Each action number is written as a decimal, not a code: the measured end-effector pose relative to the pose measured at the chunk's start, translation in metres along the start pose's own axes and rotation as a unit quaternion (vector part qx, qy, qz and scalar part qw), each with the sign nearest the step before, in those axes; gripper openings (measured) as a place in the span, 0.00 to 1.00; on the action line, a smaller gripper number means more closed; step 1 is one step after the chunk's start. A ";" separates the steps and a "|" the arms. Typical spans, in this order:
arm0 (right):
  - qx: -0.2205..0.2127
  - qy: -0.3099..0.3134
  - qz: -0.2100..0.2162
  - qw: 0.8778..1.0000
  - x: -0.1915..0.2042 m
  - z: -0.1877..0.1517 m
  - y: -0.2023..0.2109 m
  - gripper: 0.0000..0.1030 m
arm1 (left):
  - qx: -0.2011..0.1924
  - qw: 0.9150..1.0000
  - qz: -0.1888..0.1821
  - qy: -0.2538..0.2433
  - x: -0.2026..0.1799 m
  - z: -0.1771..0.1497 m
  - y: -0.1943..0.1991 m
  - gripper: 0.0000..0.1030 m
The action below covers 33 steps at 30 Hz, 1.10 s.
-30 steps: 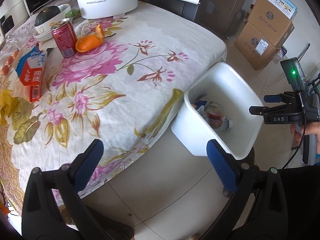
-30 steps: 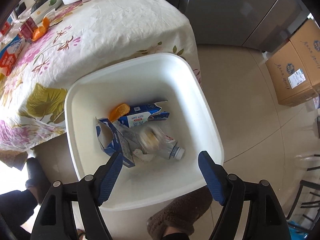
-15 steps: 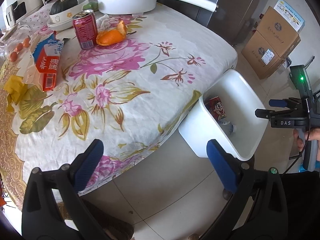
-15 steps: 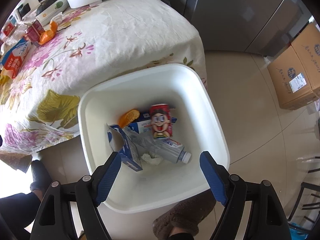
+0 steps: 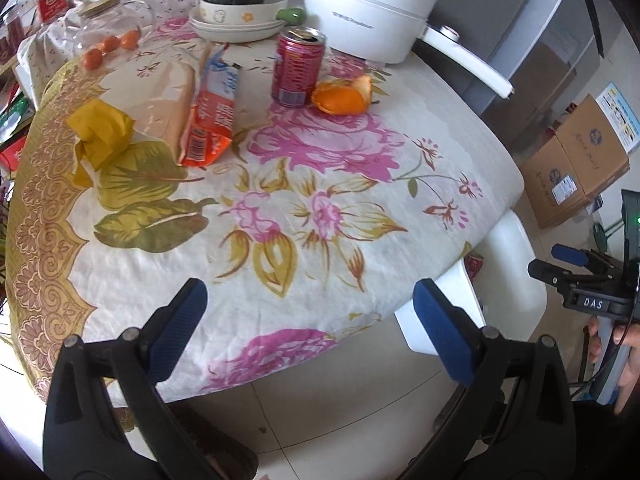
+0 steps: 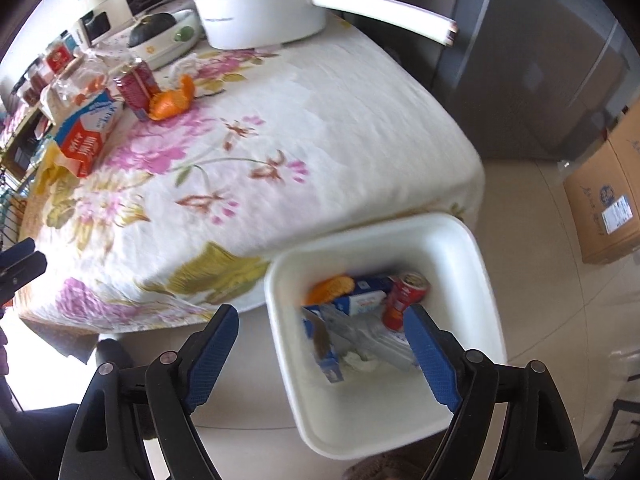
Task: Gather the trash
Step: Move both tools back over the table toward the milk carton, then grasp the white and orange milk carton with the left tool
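The worktop (image 5: 360,208) bears trash not yet collected: a carton (image 5: 210,120), a can (image 5: 297,68) and orange peel (image 5: 342,94), all far from the bin (image 6: 452,240) at its edge. The bin already holds cartons, a bottle, peel and a can. Both grippers tilt steeply down: the left gripper (image 5: 308,332) wide open, empty; the right gripper (image 6: 320,352) over the bin, jaws opening, empty.

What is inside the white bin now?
The white bin holds a red can, orange peel, a blue carton and a plastic bottle. Anything beneath them is covered.
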State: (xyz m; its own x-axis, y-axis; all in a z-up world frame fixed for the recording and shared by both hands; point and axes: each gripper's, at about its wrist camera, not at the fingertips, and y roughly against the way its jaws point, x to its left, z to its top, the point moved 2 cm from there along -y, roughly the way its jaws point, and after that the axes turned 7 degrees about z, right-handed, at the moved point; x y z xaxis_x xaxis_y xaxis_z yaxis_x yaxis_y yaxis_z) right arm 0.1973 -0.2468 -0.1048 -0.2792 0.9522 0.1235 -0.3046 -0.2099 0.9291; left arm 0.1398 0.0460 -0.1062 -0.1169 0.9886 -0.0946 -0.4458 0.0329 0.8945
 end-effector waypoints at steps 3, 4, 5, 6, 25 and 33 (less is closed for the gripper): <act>0.001 0.009 0.013 1.000 0.019 0.011 -0.007 0.84 | -0.005 1.000 0.001 0.030 0.024 0.008 -0.001 0.99; 0.002 0.012 0.015 1.000 0.025 0.013 -0.010 0.84 | -0.009 0.999 -0.001 0.041 0.033 0.011 0.000 0.99; 0.003 0.015 0.017 1.000 0.029 0.015 -0.013 0.84 | -0.015 0.998 0.000 0.054 0.043 0.014 0.000 0.99; 0.004 0.016 0.020 1.000 0.034 0.018 -0.016 0.84 | -0.020 0.998 0.002 0.064 0.049 0.017 0.001 0.99; 0.032 -0.015 0.059 0.998 0.047 0.056 -0.062 0.84 | -0.074 0.984 0.014 0.162 0.075 0.071 -0.074 0.92; 0.029 -0.008 0.054 0.998 0.044 0.060 -0.065 0.84 | -0.078 0.981 0.010 0.175 0.082 0.079 -0.090 0.59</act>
State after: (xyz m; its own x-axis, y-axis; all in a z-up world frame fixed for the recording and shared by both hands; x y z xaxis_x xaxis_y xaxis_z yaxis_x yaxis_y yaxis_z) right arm 0.2593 -0.1775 -0.1384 -0.2932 0.9282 0.2291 -0.2201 -0.2987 0.9286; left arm 0.2408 0.1355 -0.1600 -0.4120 0.8770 -0.2473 -0.5686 -0.0353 0.8219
